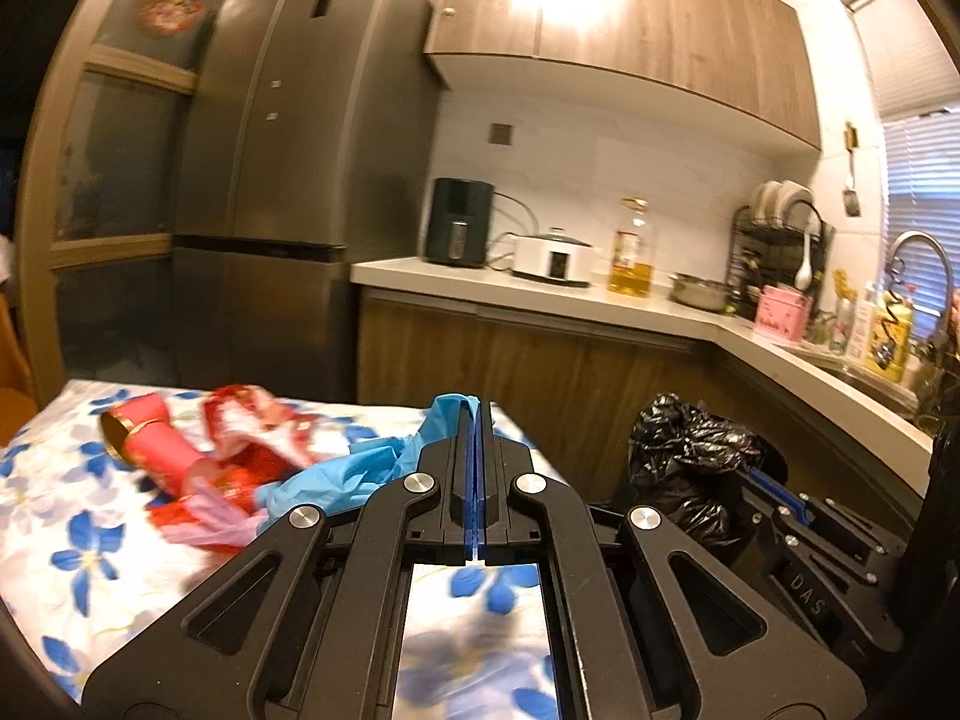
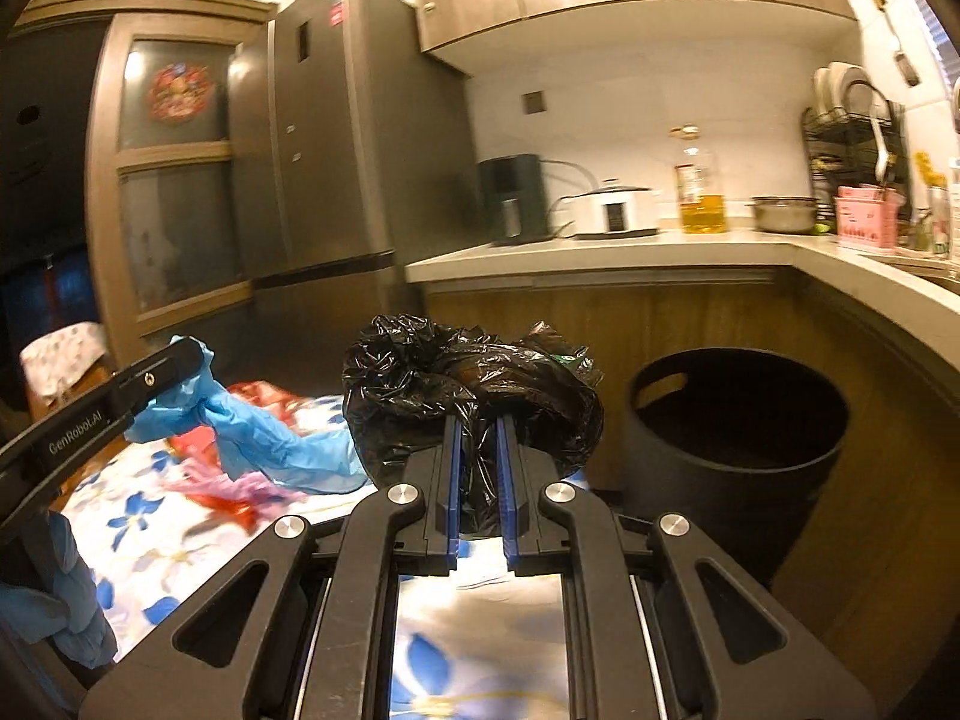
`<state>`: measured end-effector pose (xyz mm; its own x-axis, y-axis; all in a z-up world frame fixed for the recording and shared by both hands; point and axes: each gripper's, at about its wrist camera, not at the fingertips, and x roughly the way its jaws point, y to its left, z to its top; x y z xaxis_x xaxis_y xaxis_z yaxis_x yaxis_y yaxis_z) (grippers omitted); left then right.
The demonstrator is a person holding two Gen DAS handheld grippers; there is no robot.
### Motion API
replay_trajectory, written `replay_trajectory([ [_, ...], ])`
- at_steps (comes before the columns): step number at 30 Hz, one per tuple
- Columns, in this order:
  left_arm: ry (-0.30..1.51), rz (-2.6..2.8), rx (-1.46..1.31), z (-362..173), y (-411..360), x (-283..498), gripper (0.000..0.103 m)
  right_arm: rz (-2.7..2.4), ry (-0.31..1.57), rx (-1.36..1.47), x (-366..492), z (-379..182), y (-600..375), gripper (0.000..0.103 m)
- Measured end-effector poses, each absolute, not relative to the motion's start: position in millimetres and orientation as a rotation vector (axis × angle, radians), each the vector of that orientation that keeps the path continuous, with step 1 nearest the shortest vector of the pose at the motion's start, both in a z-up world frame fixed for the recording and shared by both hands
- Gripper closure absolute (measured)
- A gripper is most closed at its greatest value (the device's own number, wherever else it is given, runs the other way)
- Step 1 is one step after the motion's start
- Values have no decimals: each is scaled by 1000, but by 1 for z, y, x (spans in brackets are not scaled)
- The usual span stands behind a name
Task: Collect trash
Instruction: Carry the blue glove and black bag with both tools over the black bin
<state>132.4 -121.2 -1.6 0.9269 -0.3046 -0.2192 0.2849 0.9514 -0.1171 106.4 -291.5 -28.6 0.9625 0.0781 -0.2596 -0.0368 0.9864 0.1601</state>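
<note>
My left gripper (image 1: 478,414) is shut on a blue disposable glove (image 1: 354,468) and holds it above the flowered tablecloth (image 1: 66,540); it also shows in the right wrist view (image 2: 180,366) with the glove (image 2: 276,438) hanging from it. My right gripper (image 2: 478,426) is shut on a crumpled black trash bag (image 2: 456,378), held up beside the table edge; the bag shows in the left wrist view (image 1: 690,456). A red paper tube (image 1: 150,432) and red and pink wrappers (image 1: 240,456) lie on the table.
A round black bin (image 2: 738,444) stands open on the floor at the right, below the counter (image 2: 660,252). The counter holds an air fryer (image 1: 459,231), a white cooker (image 1: 555,258), an oil bottle (image 1: 630,252) and a dish rack (image 1: 774,240). A grey fridge (image 1: 288,180) stands behind the table.
</note>
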Motion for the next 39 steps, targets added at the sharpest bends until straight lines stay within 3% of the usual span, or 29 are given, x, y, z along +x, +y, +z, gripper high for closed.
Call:
replay_trajectory([
  [18,216,-480,-23,9,-242,175,103,-169,214,166,110,-16,-379,91],
  [39,204,-585,-29,9,-322,211,103,-263,180,193,135,-12,-433,91],
])
